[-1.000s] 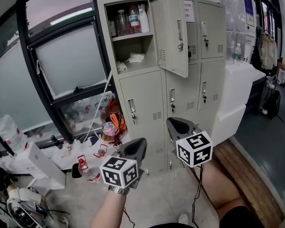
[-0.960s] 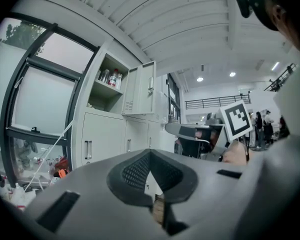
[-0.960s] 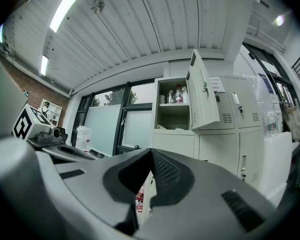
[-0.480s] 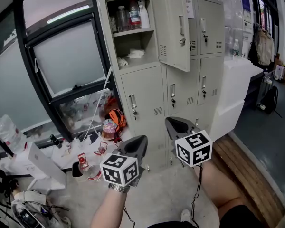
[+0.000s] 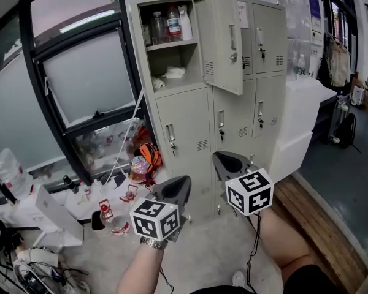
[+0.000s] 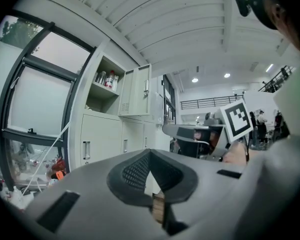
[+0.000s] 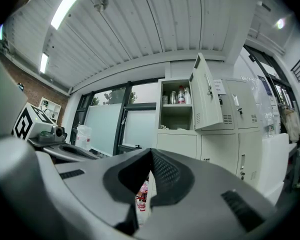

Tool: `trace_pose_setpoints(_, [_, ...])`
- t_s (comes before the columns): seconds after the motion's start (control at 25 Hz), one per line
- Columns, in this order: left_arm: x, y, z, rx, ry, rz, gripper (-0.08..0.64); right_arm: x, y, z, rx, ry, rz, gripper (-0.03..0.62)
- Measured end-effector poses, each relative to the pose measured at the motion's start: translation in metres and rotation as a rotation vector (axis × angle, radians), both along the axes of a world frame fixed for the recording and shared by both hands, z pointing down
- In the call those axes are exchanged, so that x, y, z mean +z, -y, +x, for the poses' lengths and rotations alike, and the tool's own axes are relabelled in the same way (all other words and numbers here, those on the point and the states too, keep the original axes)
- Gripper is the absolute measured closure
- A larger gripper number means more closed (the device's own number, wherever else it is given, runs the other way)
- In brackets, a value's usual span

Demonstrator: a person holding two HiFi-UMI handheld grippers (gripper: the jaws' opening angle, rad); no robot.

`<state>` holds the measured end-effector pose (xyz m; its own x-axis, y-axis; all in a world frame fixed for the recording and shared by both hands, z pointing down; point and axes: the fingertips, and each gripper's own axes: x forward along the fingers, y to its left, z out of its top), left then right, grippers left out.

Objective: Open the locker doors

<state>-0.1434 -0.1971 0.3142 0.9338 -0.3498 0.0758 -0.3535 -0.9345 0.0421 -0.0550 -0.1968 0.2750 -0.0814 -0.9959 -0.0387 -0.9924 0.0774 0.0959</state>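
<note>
A beige locker block (image 5: 190, 127) stands in front of me. Its top-left door (image 5: 224, 38) hangs open on shelves with bottles (image 5: 168, 22) and white cloths. The doors below and to the right, such as the middle-left door (image 5: 184, 124) with its handle (image 5: 170, 141), are closed. My left gripper (image 5: 175, 192) and right gripper (image 5: 230, 163) hover side by side well short of the lockers, both shut and empty. In the left gripper view the left gripper (image 6: 150, 154) faces the open door (image 6: 140, 91). In the right gripper view the right gripper (image 7: 151, 154) also faces that open door (image 7: 205, 101).
A black-framed window (image 5: 80, 84) runs along the left. Bottles, boxes and bags litter the floor (image 5: 110, 201) below it, left of the lockers. A white counter (image 5: 306, 103) with a bottle (image 5: 302, 66) adjoins the lockers on the right, above a wooden platform (image 5: 313, 219).
The head view has drifted slightly. Both grippers keep their places in front of the lockers and stay shut.
</note>
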Motion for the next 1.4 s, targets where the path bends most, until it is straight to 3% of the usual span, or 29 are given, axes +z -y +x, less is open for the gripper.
trace_pose_setpoints(1.4, [-0.01,-0.003,-0.021,-0.014,-0.042,-0.02,0.561,-0.007,-0.008,-0.016,-0.003,0.024,0.003,0.592])
